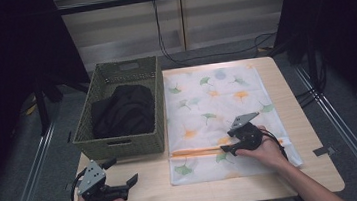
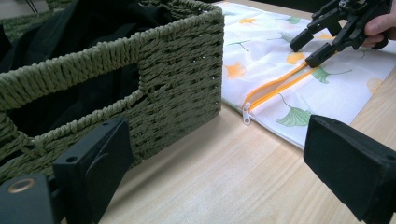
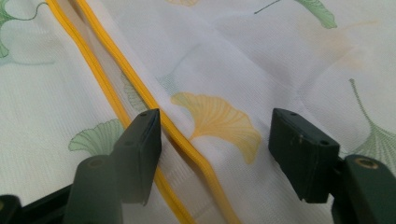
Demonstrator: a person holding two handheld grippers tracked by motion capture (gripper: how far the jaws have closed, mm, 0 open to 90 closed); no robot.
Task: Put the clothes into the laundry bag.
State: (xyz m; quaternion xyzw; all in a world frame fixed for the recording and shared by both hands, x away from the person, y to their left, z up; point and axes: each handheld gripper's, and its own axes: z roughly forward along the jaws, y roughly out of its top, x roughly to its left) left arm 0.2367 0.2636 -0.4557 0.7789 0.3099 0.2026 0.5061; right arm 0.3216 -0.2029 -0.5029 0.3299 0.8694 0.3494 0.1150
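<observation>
1. Table (image 1: 304, 167): basket (image 1: 150, 91) with dark cloth (image 1: 122, 111) at 10 o'clock; white leaf-print bag (image 1: 216, 96) flat at centre-right.
2. Bag's long axis runs 12 to 6. Its orange zip (image 1: 197, 151) lies across it, 9 to 3, near the 6 o'clock end; the two tapes stand parted, so the mouth looks open.
3. My right gripper (image 1: 227, 149) sits on the zip, jaws wide apart and nothing clamped. In the right gripper view one tape (image 3: 187, 140) passes between the jaws, the other under the left jaw.
4. My left gripper (image 1: 123, 172) waits at 7 o'clock, jaws apart, empty, well off the bag.
5. Judgement: right is nearer; closing grips one mouth edge.
</observation>
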